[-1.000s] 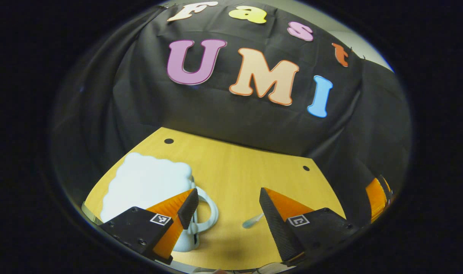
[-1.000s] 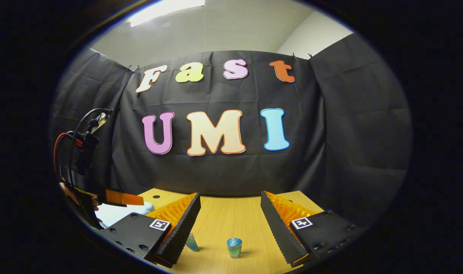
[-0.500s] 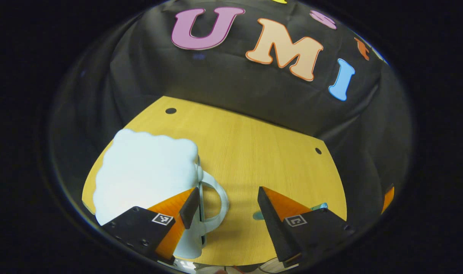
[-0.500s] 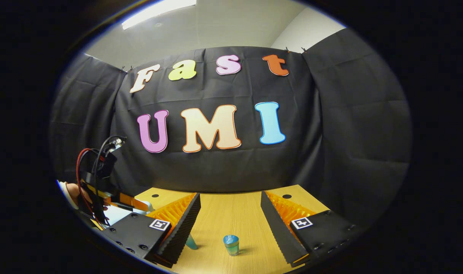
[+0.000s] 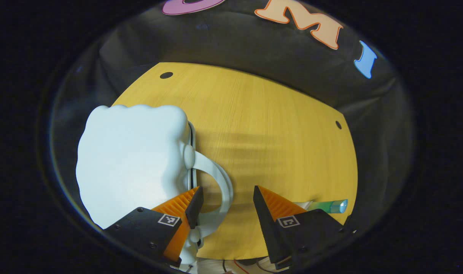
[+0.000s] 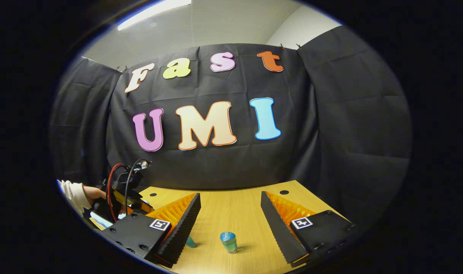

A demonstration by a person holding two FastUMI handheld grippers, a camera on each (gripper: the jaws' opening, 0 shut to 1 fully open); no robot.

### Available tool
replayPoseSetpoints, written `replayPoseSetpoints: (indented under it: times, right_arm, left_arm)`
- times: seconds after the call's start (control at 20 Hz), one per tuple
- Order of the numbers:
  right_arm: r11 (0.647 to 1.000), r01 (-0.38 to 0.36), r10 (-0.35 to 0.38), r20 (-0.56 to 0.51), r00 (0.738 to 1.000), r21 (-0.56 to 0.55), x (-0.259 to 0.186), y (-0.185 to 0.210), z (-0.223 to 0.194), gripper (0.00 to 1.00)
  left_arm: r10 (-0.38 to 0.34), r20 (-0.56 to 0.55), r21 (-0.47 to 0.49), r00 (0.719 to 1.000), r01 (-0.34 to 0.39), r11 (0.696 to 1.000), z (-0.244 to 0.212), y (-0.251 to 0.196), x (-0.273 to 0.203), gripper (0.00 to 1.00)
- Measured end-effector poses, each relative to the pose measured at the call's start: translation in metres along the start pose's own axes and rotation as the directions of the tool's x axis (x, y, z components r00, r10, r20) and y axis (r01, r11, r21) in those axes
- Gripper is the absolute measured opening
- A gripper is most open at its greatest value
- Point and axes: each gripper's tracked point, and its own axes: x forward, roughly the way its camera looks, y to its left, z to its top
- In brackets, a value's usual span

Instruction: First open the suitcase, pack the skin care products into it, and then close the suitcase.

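— While the left gripper [image 5: 225,205] hung over the table [image 5: 277,129], what lay around it?

— A pale suitcase [image 5: 132,160] on the table's left part, closed, its looped handle [image 5: 218,186] toward the gripper; a tube [image 5: 326,206] lay flat just right of the right finger, partly hidden behind it; nothing stood between the fingers and the handle.

— And its pose?

— It looked steeply down at the tabletop; its jaws stood wide apart, holding nothing; the left finger's tip overlapped the handle's loop, though whether it touched I could not tell.

— The right gripper [image 6: 229,219]?

— Level and low over the table, jaws likewise spread wide and empty; a small capped bottle [image 6: 228,242] stood upright between its fingers, touching neither; a second item [image 6: 190,242] peeked out by the left finger. At far left a sleeve [image 6: 73,190] and hand held the other gripper, cables looping above it.
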Motion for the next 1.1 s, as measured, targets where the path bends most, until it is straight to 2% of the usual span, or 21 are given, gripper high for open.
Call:
replayPoseSetpoints:
  times: [0.05, 0.15, 0.2, 0.5, 0.55, 0.7, 0.8, 0.9, 1.1]
  right_arm:
    - [1.0, 0.003, -0.003, -0.002, 1.0, 0.0, 0.0, -0.001, 0.0, 0.99]
    - [1.0, 0.012, -0.012, -0.006, 1.0, 0.001, 0.0, -0.004, -0.002, 0.99]
    - [1.0, 0.016, -0.016, -0.009, 1.0, 0.003, -0.001, -0.006, -0.003, 0.99]
    - [0.999, 0.051, -0.051, -0.014, 0.999, 0.01, -0.004, -0.019, -0.005, 0.99]
    - [0.998, 0.055, -0.055, -0.015, 0.998, 0.013, -0.003, -0.021, -0.005, 0.99]
    - [0.998, 0.064, -0.064, -0.029, 0.998, 0.015, -0.004, -0.024, -0.009, 0.97]
    - [0.998, 0.068, -0.067, -0.032, 0.997, 0.014, -0.004, -0.025, -0.01, 0.97]
    - [0.997, 0.071, -0.07, -0.033, 0.997, 0.011, -0.004, -0.027, -0.01, 0.97]
    - [0.998, 0.065, -0.064, -0.039, 0.997, 0.017, -0.002, -0.025, -0.012, 0.97]
  left_arm:
    - [0.013, -0.022, 0.012, 1.0, -0.013, 1.0, -0.002, 0.001, 0.007, 0.76]
    - [0.036, -0.062, 0.023, 0.997, -0.035, 0.999, -0.006, 0.003, 0.017, 0.7]
    - [0.051, -0.08, 0.03, 0.996, -0.048, 0.998, -0.008, 0.005, 0.021, 0.61]
    - [0.091, -0.156, 0.019, 0.984, -0.09, 0.996, -0.024, 0.012, 0.045, 0.43]
    - [0.087, -0.166, 0.013, 0.982, -0.086, 0.996, -0.027, 0.011, 0.048, 0.34]
    - [0.079, -0.204, 0.003, 0.976, -0.08, 0.997, -0.036, 0.011, 0.06, 0.25]
    - [0.048, -0.215, -0.019, 0.975, -0.053, 0.998, -0.037, 0.005, 0.065, 0.24]
    - [0.044, -0.221, -0.022, 0.974, -0.05, 0.998, -0.037, 0.005, 0.065, 0.11]
    - [0.033, -0.204, -0.009, 0.978, -0.036, 0.999, -0.033, 0.001, 0.06, 0.07]
